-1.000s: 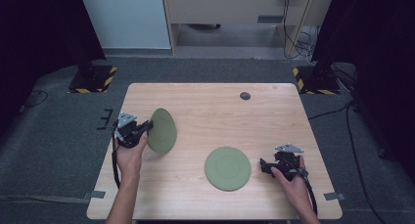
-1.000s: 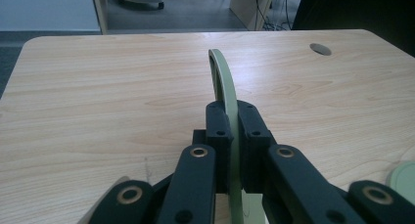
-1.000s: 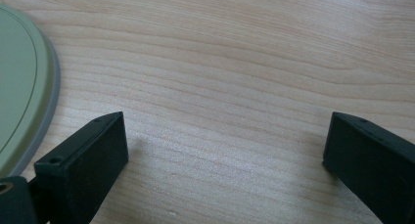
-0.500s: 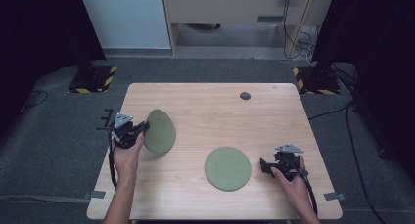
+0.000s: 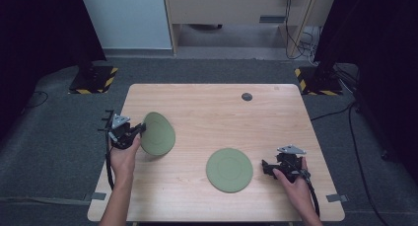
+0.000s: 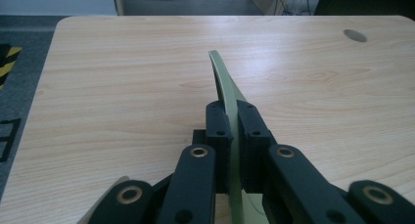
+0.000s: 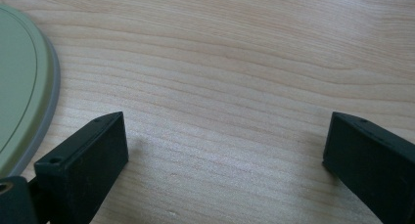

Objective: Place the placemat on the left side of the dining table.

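Wooden table [image 5: 207,112], plate [image 6: 222,84] clamped in left tool [image 6: 234,131]

Over the last second the left tool [image 5: 134,132], clamped on the rim of a green plate [image 5: 158,133], has drawn back toward the left edge of the tabletop [image 5: 207,112], carrying the plate with it. The plate has risen slightly and now stands more steeply on edge, farther from the second plate.
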The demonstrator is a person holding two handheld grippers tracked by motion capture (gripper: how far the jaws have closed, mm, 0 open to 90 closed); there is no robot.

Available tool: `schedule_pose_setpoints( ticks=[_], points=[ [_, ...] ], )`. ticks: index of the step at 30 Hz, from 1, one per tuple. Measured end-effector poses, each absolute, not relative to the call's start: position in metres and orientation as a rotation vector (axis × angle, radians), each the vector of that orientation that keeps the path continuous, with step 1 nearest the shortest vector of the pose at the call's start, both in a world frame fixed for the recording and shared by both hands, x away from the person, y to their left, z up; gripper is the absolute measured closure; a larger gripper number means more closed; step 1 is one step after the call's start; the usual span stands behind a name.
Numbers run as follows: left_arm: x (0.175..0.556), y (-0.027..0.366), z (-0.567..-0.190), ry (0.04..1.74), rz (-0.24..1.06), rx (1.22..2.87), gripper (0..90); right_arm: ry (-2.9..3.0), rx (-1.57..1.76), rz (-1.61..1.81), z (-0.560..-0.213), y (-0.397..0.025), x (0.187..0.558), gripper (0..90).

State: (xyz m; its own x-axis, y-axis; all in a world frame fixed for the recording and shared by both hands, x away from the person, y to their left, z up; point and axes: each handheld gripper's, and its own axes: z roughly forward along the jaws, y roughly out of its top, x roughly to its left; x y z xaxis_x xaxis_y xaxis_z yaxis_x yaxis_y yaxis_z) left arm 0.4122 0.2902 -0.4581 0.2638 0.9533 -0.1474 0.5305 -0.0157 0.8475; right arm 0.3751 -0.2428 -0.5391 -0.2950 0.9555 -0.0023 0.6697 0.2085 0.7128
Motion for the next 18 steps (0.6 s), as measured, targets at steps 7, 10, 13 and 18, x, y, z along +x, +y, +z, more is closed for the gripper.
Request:
schedule_pose_setpoints(
  ticks=[7, 10, 13, 18],
  points=[
    [0.42, 0.297, -0.466, 1.407, 0.614, 1.69, 85.4, 2.042, 1.506, 0.854, -0.539, -0.243, 0.375, 3.1],
    [0.423, 0.301, -0.47, 1.42, 0.609, 1.701, 85.4, 2.042, 1.506, 0.854, -0.539, -0.243, 0.375, 3.1],
    [0.425, 0.306, -0.474, 1.427, 0.599, 1.704, 85.3, 2.042, 1.506, 0.854, -0.539, -0.243, 0.375, 3.0],
    [0.43, 0.311, -0.481, 1.434, 0.587, 1.718, 85.3, 2.042, 1.506, 0.854, -0.539, -0.243, 0.375, 3.0]
  ],
)
